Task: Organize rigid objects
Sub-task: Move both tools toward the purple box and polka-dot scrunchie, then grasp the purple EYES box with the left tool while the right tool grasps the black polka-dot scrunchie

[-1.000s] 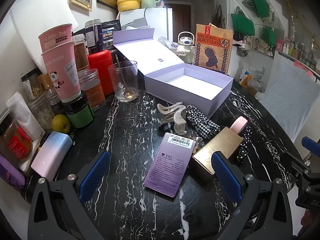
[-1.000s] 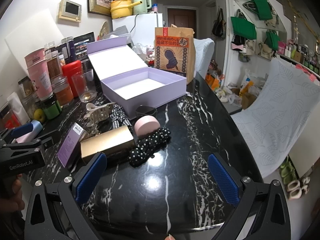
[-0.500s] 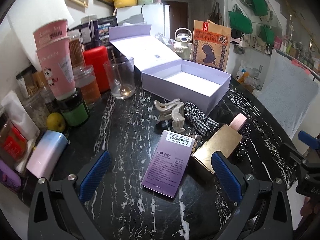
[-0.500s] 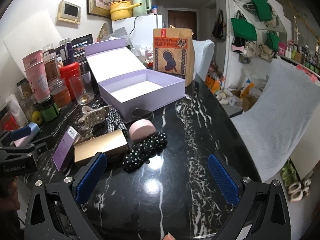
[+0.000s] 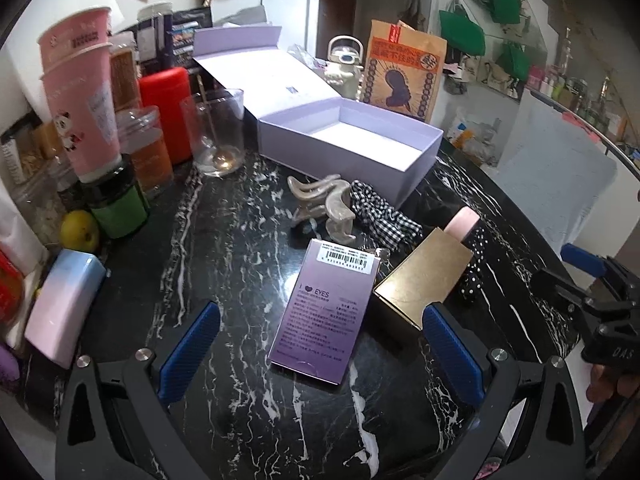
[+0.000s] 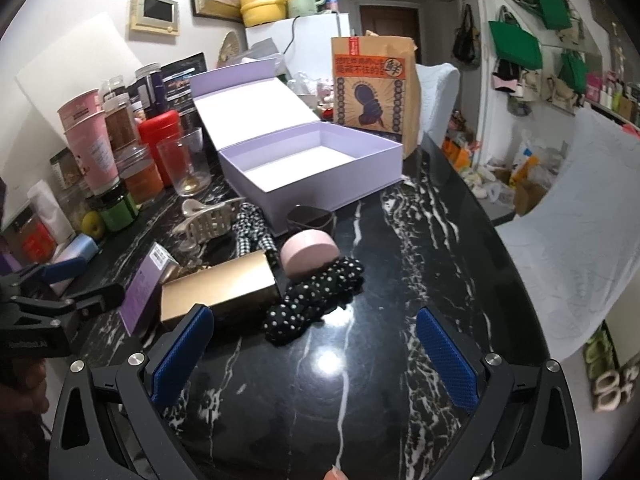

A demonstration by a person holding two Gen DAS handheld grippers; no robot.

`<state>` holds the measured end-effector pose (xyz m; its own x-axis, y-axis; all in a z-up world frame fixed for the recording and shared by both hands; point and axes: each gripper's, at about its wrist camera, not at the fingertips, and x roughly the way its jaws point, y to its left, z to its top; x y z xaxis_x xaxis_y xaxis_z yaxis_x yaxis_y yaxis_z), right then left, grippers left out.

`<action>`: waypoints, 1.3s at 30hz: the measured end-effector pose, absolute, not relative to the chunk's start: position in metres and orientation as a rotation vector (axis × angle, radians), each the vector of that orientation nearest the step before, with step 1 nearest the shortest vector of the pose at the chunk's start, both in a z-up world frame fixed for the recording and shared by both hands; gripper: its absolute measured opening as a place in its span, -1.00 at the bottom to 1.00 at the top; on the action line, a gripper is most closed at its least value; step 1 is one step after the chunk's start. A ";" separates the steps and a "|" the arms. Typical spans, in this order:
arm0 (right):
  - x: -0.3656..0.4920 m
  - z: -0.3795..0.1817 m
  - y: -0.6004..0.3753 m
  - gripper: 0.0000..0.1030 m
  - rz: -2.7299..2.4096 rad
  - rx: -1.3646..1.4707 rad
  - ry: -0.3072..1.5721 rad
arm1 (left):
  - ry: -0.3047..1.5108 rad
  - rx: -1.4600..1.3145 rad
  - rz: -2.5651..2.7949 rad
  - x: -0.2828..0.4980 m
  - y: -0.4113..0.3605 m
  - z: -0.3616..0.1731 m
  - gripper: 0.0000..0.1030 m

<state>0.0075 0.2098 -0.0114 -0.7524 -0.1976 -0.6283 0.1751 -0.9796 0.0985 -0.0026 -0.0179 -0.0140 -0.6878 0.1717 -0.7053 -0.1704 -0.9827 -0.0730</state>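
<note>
Pink cups (image 5: 82,92), red canister (image 5: 166,114), glass (image 5: 218,132), lemon (image 5: 80,232) at left.

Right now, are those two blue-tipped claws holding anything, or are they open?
Left gripper: open, holding nothing, above the purple box.
Right gripper: open, holding nothing, near the polka-dot scrunchie.

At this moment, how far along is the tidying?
Nothing looks done: the open lilac cardboard box is empty. Nothing is in hand; the left gripper and right gripper both hover open. Left to do: the purple printed carton, gold rectangular box, round pink case and beige claw clip lie on the black marble table.
</note>
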 end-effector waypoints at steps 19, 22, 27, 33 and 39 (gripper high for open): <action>-0.034 -0.013 0.199 1.00 -2.719 0.954 0.030 | -0.024 -1.285 2.491 -0.040 -0.022 -0.060 0.39; -0.043 -0.017 0.198 1.00 -2.717 0.973 0.040 | 0.003 -1.280 2.483 -0.041 -0.021 -0.059 0.04; -0.058 -0.023 0.201 1.00 -2.702 1.004 0.018 | -0.014 -1.289 2.473 -0.045 -0.023 -0.057 0.02; -0.067 -0.028 0.202 1.00 -2.685 1.040 0.010 | -0.109 -1.284 2.512 -0.044 -0.037 -0.045 0.01; -0.073 -0.035 0.200 1.00 -2.665 1.063 0.013 | -0.128 -1.250 2.549 -0.048 -0.045 -0.033 0.01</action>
